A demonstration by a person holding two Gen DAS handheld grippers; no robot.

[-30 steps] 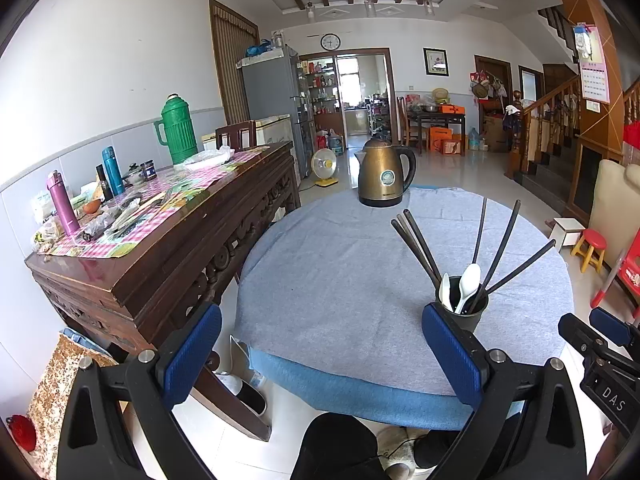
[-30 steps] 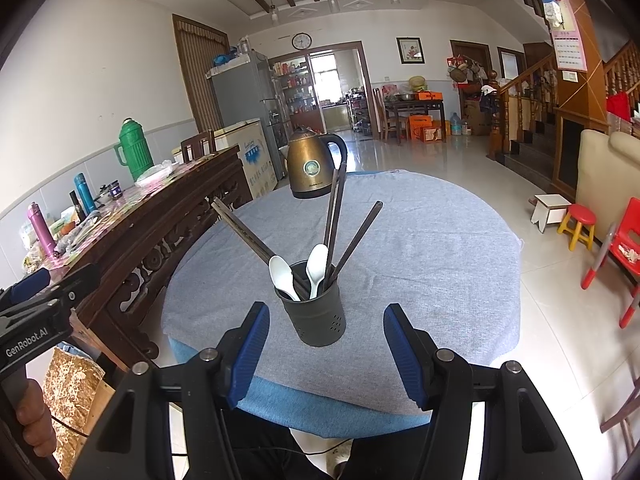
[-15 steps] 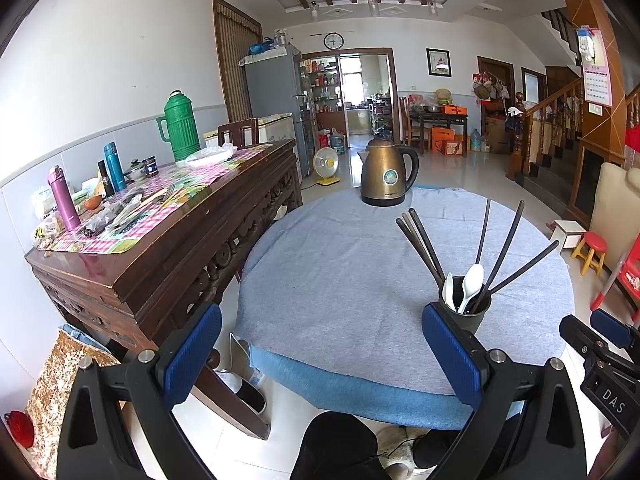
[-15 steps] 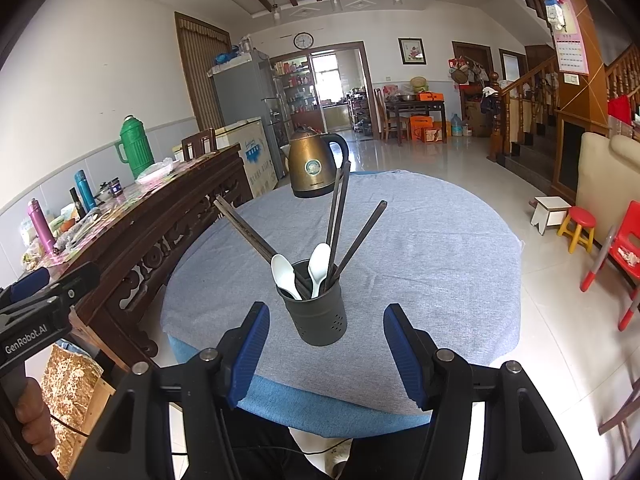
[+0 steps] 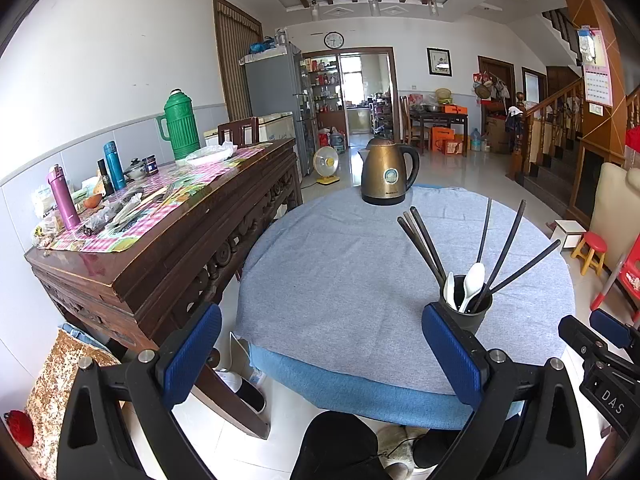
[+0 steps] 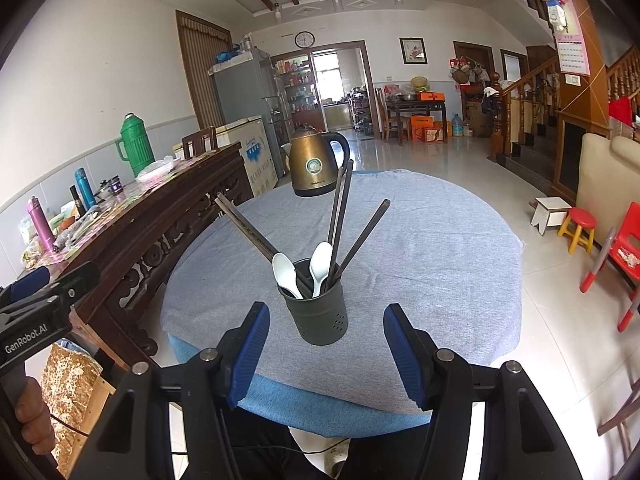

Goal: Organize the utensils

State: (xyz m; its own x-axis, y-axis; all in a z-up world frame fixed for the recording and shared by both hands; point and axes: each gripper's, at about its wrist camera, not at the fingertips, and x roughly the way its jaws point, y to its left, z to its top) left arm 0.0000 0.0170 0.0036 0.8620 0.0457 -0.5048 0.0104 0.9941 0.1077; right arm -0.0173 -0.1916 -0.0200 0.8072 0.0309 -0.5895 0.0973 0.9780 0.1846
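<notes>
right gripper [image 6: 326, 350]: jaws apart, empty
left gripper [image 5: 320, 354]: jaws wide, empty (over table edge)
holder [image 6: 319, 312]: just ahead of right gripper, not touched, near table [image 6: 440, 260] front edge
spoons [image 6: 321, 262]: two, white
chopsticks [image 6: 340, 208]: dark, about six
kettle [image 6: 314, 166]: one, far side

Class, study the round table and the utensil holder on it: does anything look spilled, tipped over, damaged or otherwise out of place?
Nothing stands out. The dark utensil holder stands upright on the grey tablecloth, holding chopsticks that fan outward and two white spoons. The kettle sits upright at the far edge. Nothing lies spilled.
</notes>
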